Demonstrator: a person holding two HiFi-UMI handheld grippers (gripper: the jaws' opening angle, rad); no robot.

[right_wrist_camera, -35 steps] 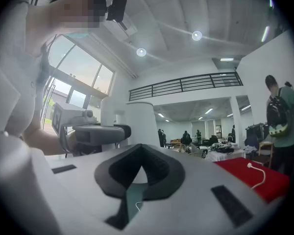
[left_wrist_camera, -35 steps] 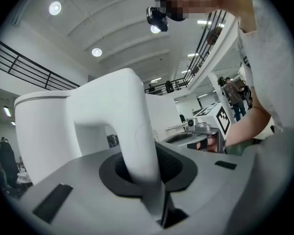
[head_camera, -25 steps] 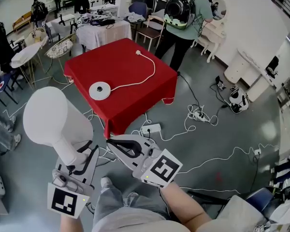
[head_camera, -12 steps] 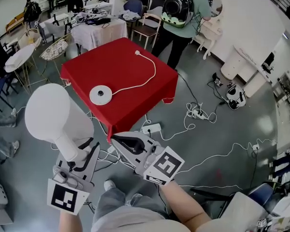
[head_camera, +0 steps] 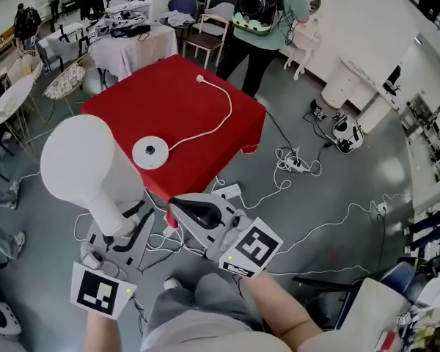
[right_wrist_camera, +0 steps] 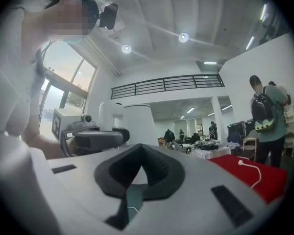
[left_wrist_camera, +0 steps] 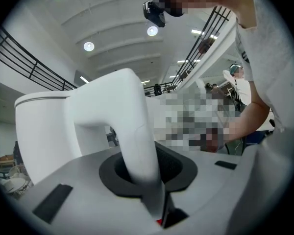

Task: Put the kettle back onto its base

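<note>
In the head view the red table (head_camera: pixel 198 97) has swung leftward and looms larger; the base (head_camera: pixel 149 152) sits lower in the frame; the kettle (head_camera: pixel 84 167) at lower left now overlaps the table's near edge; the person with the backpack (head_camera: pixel 262 6) has slid to the top edge.

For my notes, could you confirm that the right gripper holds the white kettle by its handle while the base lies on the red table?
Not quite: the left gripper holds the kettle by its handle, as the left gripper view shows. The base does lie on the red table.
</note>
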